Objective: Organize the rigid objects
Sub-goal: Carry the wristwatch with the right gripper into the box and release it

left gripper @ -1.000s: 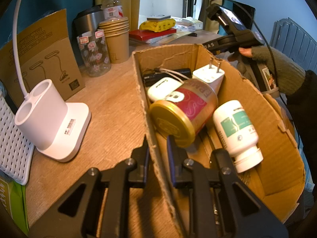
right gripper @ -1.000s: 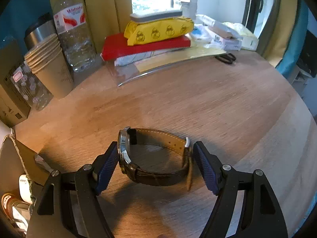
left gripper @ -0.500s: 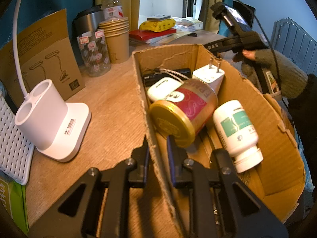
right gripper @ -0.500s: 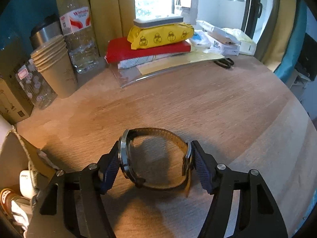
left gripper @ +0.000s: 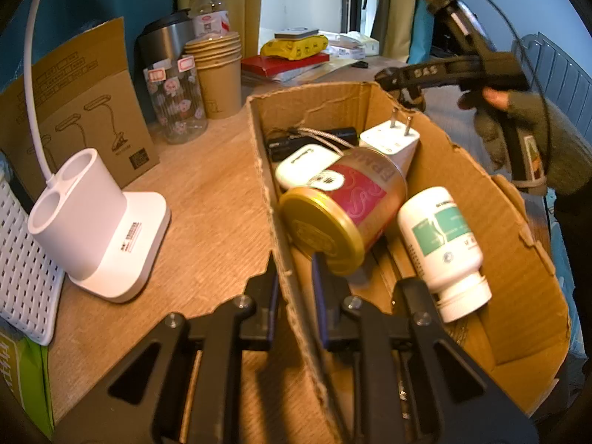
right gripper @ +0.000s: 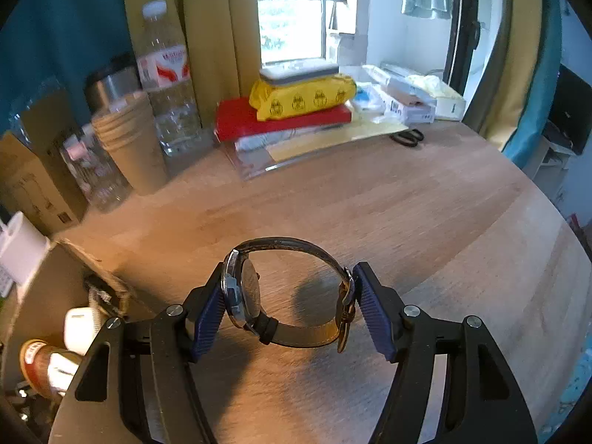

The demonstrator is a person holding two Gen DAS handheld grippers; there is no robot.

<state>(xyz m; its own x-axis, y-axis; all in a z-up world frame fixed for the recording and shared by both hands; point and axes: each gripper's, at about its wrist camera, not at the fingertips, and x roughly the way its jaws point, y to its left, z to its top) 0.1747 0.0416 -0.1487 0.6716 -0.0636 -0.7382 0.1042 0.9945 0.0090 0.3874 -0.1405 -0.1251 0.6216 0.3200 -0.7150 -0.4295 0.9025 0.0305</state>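
My left gripper (left gripper: 294, 288) is shut on the near left wall of an open cardboard box (left gripper: 518, 244). In the box lie a red and gold tin (left gripper: 340, 207), a white pill bottle (left gripper: 444, 248), a white plug adapter (left gripper: 392, 144), a white case (left gripper: 303, 166) and a black device with a cable (left gripper: 314, 137). My right gripper (right gripper: 288, 309) is shut on a brown leather wristwatch (right gripper: 266, 296) and holds it above the wooden table (right gripper: 407, 203). In the left wrist view the right gripper (left gripper: 403, 92) hangs over the box's far right corner.
A white lamp base (left gripper: 92, 222) and a white basket (left gripper: 22, 277) stand left of the box. Paper cups (left gripper: 218, 74), a printed glass jar (left gripper: 174, 100), a steel tumbler (left gripper: 162, 40) and a water bottle (right gripper: 166, 77) line the back. Books with a yellow pouch (right gripper: 299, 96) and scissors (right gripper: 407, 137) lie farther back.
My right gripper closed on the watch and lifted it off the table, moving toward the box. My left gripper stayed clamped on the box wall.
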